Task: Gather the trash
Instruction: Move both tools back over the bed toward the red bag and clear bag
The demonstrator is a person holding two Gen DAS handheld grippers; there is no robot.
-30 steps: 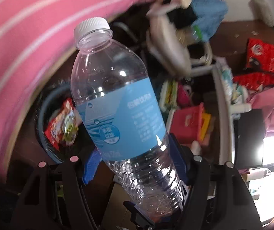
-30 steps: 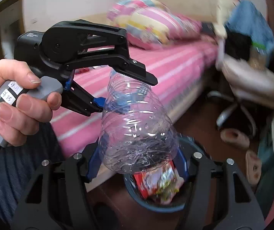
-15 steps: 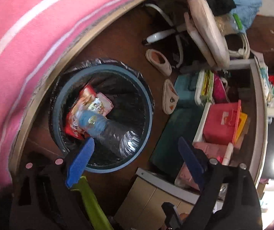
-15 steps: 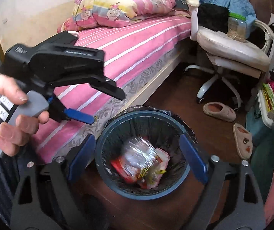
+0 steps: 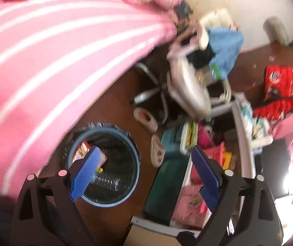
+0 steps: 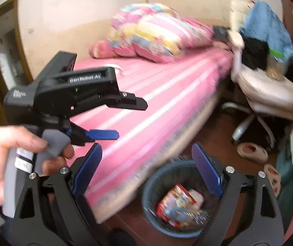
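Observation:
A blue round trash bin [image 5: 135, 176] with a black liner stands on the floor beside the pink bed. Inside it lie the clear plastic bottle [image 5: 107, 182] and red snack wrappers [image 6: 179, 196]. My left gripper [image 5: 144, 164] is open and empty above the bin's right side. My right gripper [image 6: 146, 164] is open and empty above the bin [image 6: 146, 196]. The left gripper also shows in the right wrist view [image 6: 122, 119], held in a hand, jaws apart.
A pink striped bed [image 6: 156, 102] with pillows fills the left. A white swivel chair [image 6: 269, 90] with clothes, slippers [image 5: 145, 117], a green box [image 5: 167, 180] and red packets [image 5: 279, 90] on a brown desk lie right.
A second ago the left gripper was shut on the bottle over the bin. The jaws opened and the bottle fell into the bin. Both grippers have since lifted and tilted up.

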